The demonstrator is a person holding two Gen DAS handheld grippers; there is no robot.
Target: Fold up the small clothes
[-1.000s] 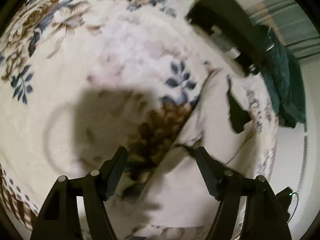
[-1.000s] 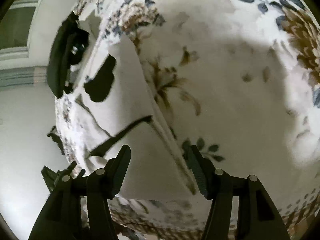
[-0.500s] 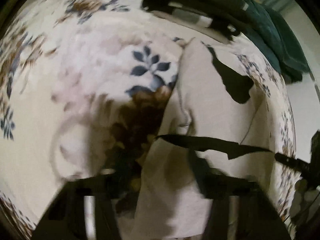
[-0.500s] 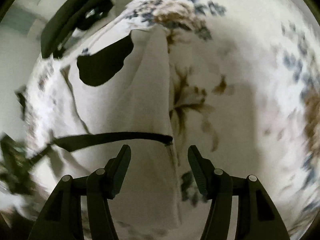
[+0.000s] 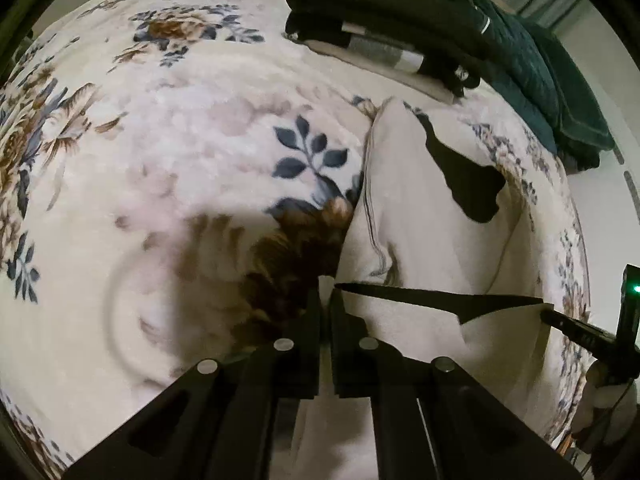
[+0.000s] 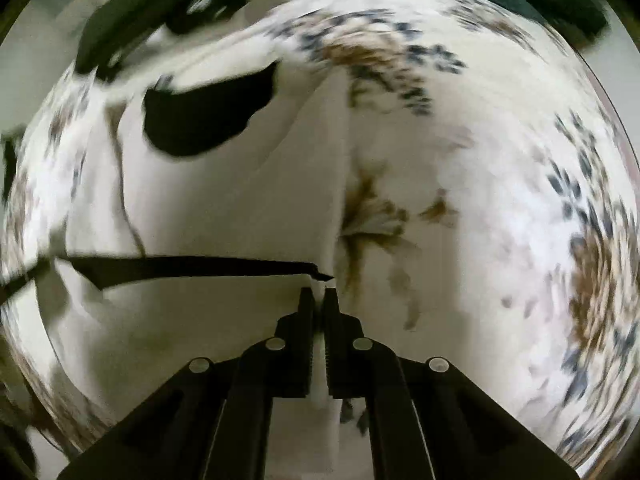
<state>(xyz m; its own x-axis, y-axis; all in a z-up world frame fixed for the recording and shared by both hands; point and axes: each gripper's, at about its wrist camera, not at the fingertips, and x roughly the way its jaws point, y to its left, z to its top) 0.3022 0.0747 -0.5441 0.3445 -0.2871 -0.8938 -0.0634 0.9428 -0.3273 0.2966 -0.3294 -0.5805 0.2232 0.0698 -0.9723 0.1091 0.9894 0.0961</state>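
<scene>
Left gripper (image 5: 325, 292) and right gripper (image 6: 319, 294) each pinch the garment's (image 5: 416, 216) near edge at lower centre — jaws closed on fabric. Likely purpose — lifting that edge to fold over the blanket (image 5: 160, 140).

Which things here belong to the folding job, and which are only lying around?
Job: cream garment, left tongs, right tongs, both shut on its edge.
Lying about: floral blanket, dark folded clothes, green cloth.

Right claw (image 6: 319, 294) pinching cream garment (image 6: 224, 200) edge
</scene>
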